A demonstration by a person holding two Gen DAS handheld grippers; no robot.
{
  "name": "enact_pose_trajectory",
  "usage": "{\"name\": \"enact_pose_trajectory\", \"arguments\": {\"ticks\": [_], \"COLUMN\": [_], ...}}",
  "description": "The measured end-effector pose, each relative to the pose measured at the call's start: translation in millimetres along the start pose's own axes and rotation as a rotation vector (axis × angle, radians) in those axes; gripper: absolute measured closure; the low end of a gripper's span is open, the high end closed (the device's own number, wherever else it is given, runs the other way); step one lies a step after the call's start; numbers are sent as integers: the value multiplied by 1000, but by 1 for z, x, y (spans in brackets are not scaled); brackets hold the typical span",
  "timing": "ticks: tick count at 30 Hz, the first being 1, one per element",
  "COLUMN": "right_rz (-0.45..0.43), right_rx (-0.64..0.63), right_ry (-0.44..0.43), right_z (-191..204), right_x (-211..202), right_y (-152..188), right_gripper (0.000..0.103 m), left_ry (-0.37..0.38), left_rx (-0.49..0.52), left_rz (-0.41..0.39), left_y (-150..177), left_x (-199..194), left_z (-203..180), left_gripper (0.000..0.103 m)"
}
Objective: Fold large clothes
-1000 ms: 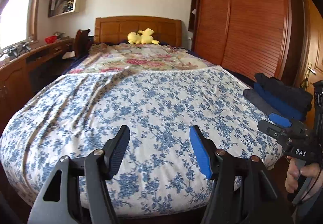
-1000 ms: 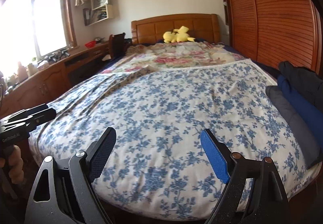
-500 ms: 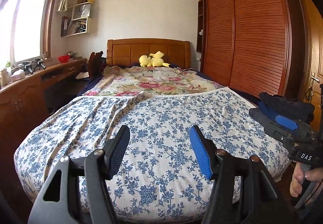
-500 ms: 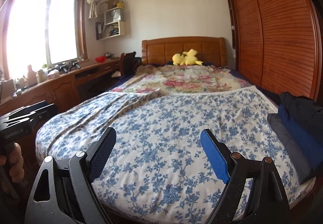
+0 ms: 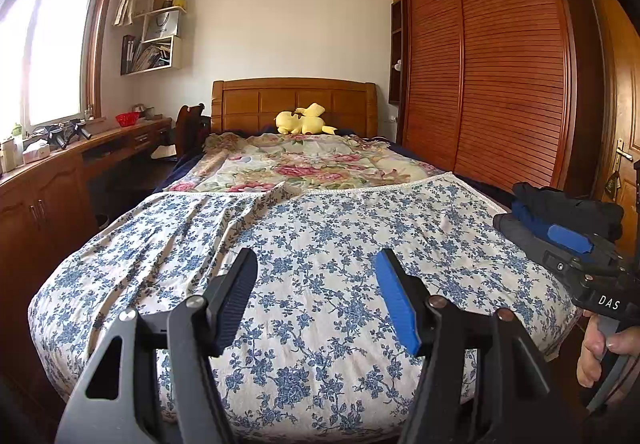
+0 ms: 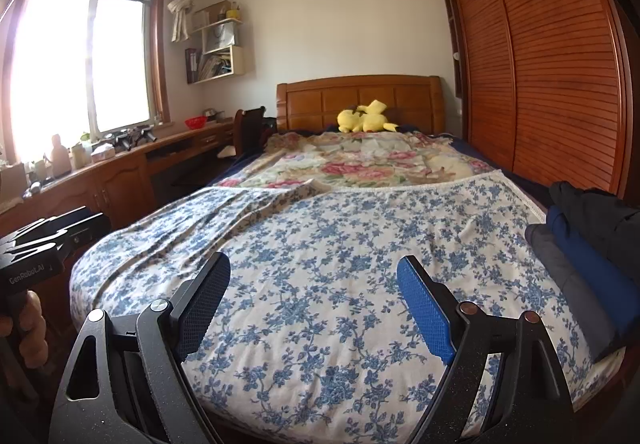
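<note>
A large white cloth with blue flowers lies spread over the near half of the bed; it also shows in the right wrist view. Its left part is wrinkled. My left gripper is open and empty, held above the foot of the bed. My right gripper is open and empty too, also above the foot end. The right gripper's body shows at the right edge of the left wrist view. A stack of folded dark and blue clothes lies at the bed's right edge.
A flowered quilt and a yellow plush toy lie toward the wooden headboard. A long wooden desk runs along the left under the window. A slatted wardrobe stands on the right.
Both grippers have tilted upward and drawn back from the bed, so more of the room and ceiling shows. Both stay open and empty.
</note>
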State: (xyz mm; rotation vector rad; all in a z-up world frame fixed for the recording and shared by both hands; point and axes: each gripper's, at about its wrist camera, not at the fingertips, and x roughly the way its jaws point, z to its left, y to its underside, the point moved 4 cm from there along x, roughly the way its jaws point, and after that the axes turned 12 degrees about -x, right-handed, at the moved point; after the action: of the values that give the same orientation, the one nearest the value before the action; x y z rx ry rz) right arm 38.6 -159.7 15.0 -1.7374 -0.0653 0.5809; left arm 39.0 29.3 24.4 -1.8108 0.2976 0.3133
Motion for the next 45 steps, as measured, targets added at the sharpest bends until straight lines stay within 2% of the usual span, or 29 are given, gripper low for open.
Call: {"name": "enact_pose_trajectory", "arguments": {"ticks": [45], "right_rz": [-2], "right_rx": [7], "right_ry": [9], "right_z": [-4], "right_x": [-4], "right_y": [2], "right_gripper": [16], "left_ry": [4], "left_rx": [3], "left_rz": [-3], "left_y": [3], "left_x": [-1], "left_z": [-4], "left_gripper": [42]}}
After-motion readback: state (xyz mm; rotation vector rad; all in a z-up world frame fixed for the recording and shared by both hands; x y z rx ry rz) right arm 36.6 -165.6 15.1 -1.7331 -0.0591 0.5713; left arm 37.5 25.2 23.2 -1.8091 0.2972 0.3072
